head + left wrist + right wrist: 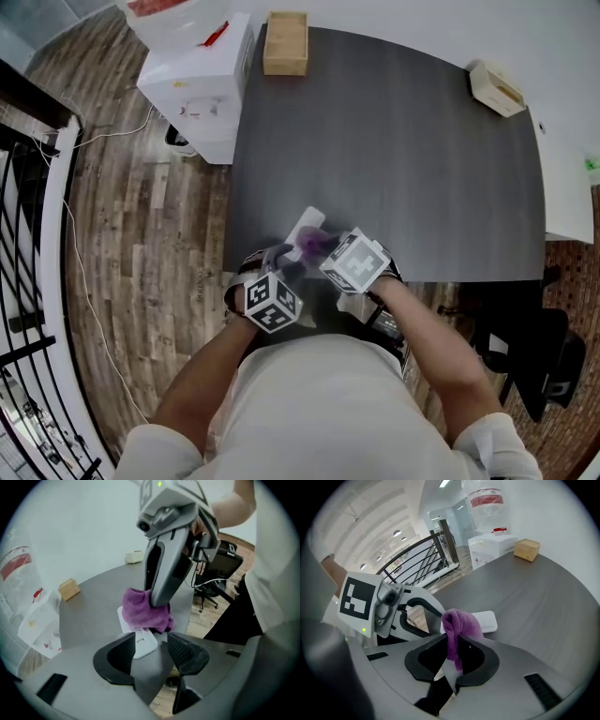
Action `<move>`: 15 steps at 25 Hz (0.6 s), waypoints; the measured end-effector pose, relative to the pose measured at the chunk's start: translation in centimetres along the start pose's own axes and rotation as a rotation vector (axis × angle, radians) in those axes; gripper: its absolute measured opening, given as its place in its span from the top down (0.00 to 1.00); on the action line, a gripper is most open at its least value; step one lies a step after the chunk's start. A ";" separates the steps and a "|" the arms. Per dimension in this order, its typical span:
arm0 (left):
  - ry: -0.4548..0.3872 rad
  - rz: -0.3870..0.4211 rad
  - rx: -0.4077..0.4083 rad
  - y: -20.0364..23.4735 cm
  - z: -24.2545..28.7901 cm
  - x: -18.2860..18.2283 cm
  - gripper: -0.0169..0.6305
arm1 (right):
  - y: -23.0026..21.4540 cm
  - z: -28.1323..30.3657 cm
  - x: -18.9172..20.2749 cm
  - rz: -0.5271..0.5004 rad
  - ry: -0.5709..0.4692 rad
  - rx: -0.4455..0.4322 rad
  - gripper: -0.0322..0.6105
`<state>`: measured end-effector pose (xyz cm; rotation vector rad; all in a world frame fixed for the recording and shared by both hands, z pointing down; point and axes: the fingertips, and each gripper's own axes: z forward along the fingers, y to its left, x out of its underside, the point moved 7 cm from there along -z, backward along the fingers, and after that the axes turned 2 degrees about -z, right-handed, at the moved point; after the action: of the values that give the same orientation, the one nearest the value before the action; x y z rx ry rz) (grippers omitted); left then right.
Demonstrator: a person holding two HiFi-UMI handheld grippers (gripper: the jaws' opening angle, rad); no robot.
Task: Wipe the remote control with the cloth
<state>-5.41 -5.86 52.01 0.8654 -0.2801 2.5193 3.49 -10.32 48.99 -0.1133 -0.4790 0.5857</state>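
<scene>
A white remote control (307, 223) lies flat on the dark table (403, 141), at its near edge, with a purple cloth (460, 623) bunched over the remote's middle. To wipe well, I judge I should steady the remote's near end, then drag the cloth lightly along its length. My right claw (457, 654) is clamped on the cloth. My left claw (150, 649) stands wide apart around the remote's near end, gripping nothing.
</scene>
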 end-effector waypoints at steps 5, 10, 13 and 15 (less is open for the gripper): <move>0.030 -0.098 -0.038 1.3 -0.8 2.4 0.68 | -2.6 -2.0 -1.5 -0.016 -0.059 0.111 0.84; 0.099 -0.127 -0.020 1.7 0.5 2.9 0.70 | -3.3 -1.3 -1.1 -0.045 -0.002 0.222 0.84; 0.105 -0.123 0.000 1.2 0.6 2.7 0.76 | 0.1 0.4 -0.4 -0.085 -0.003 0.163 0.84; 0.105 -0.107 0.003 0.7 0.6 2.6 0.86 | 1.9 1.1 -0.4 -0.066 -0.025 0.114 0.84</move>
<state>-7.24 -5.70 54.09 0.7269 -0.1904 2.4560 1.79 -9.01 49.37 0.0183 -0.4708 0.5486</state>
